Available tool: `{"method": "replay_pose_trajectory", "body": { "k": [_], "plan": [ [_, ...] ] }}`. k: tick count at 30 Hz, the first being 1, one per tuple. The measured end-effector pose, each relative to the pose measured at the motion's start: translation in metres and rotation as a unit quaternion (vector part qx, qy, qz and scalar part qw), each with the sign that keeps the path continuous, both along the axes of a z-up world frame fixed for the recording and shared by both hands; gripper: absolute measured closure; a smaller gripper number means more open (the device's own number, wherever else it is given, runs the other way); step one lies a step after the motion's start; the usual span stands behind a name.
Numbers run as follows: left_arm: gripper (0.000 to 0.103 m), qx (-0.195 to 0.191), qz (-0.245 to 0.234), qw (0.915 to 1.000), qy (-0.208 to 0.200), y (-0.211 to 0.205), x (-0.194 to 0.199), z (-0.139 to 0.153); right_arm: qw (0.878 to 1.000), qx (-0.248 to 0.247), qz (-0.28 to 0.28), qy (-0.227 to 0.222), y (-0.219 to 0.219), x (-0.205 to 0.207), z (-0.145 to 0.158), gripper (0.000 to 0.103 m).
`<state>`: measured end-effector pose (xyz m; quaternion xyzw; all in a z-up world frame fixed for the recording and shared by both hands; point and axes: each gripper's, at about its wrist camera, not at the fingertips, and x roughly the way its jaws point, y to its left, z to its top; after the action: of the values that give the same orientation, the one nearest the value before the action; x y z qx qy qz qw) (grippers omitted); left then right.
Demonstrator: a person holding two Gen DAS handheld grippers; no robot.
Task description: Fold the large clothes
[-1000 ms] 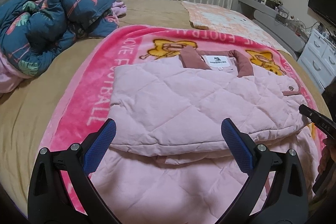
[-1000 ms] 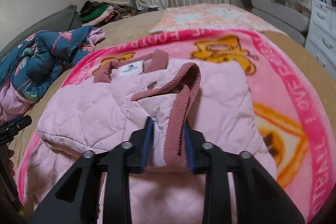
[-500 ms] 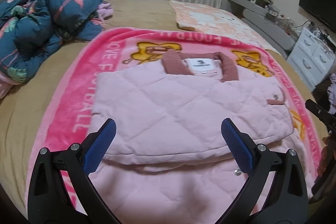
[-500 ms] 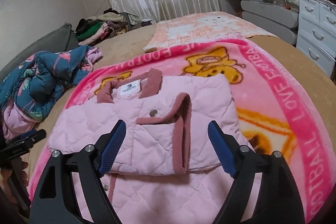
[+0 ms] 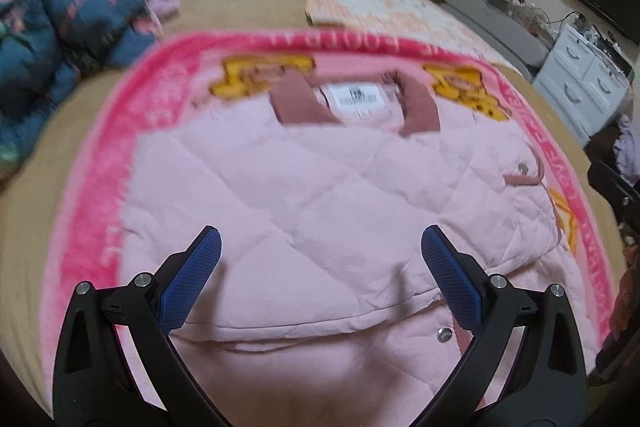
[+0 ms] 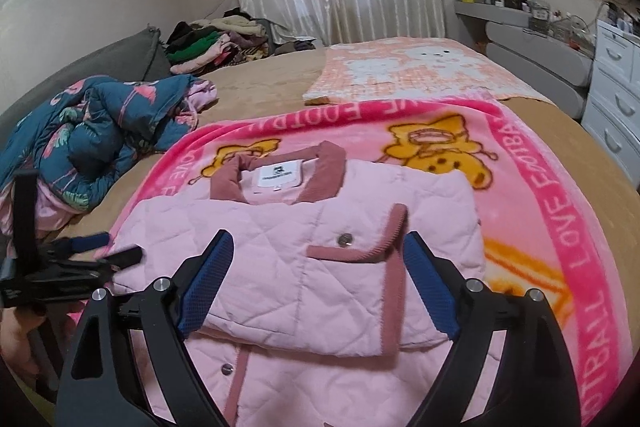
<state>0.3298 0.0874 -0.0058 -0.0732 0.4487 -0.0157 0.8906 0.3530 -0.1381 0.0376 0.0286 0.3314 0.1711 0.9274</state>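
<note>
1. Now that the right tool has let go of the dark pink cuff, the sleeve is lying flat across the pink jacket and is staying there by itself. A second ago that tool was pinching the cuff tight. Now its two blue pads are standing wide apart and holding nothing.
2. The left tool is also wide open and holding nothing, the same as a second ago. It is moving in closer over the jacket, and its picture is blurry.
3. The jacket is lying in the middle of the bright pink blanket on the bed. Its collar is pointing away from the person. Both sleeves are folded in over the front, and the bottom part is sticking out near the tools.
4. I think the sleeve step is done. Next the bottom part probably needs folding up toward the collar.
5. The folded edge nearest the tools is thick and puffy, so it may spring open if nobody presses it down.
6. There is blanket showing on both sides of the jacket, so the tools have room to slide in from the sides.
7. The blue bundle of bedding is sitting well apart on the left. The peach cover is lying farther back. The white drawers are standing past the right edge of the bed. None of these are in the way.
</note>
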Motion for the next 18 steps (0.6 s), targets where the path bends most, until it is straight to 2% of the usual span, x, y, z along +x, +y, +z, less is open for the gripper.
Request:
{"method": "replay_pose_trajectory", "body": {
  "k": [1,3,6,10,12,18],
  "plan": [
    [0.009,0.000,0.003,1.0000,0.008,0.002,0.002,-0.006,1.000,-0.004,0.006,0.000,0.005,0.001,0.001,0.017],
    [0.009,0.027,0.015,0.9988,0.038,0.005,0.010,-0.021,1.000,-0.015,0.015,-0.002,0.013,0.002,0.001,0.017],
    [0.009,0.016,0.029,0.9978,0.058,0.017,0.014,-0.041,0.999,-0.034,0.027,0.008,0.025,0.008,-0.004,0.017],
    [0.008,0.007,0.036,0.9976,0.059,0.028,0.014,-0.053,0.997,-0.056,0.040,0.035,0.040,0.019,-0.019,0.017],
    [0.008,0.008,0.034,0.9977,0.057,0.028,0.014,-0.056,0.995,-0.072,0.047,0.060,0.050,0.028,-0.031,0.017],
    [0.008,0.008,0.034,0.9979,0.055,0.030,0.015,-0.059,0.986,-0.122,0.053,0.097,0.071,0.046,-0.064,0.017]
  ]
}}
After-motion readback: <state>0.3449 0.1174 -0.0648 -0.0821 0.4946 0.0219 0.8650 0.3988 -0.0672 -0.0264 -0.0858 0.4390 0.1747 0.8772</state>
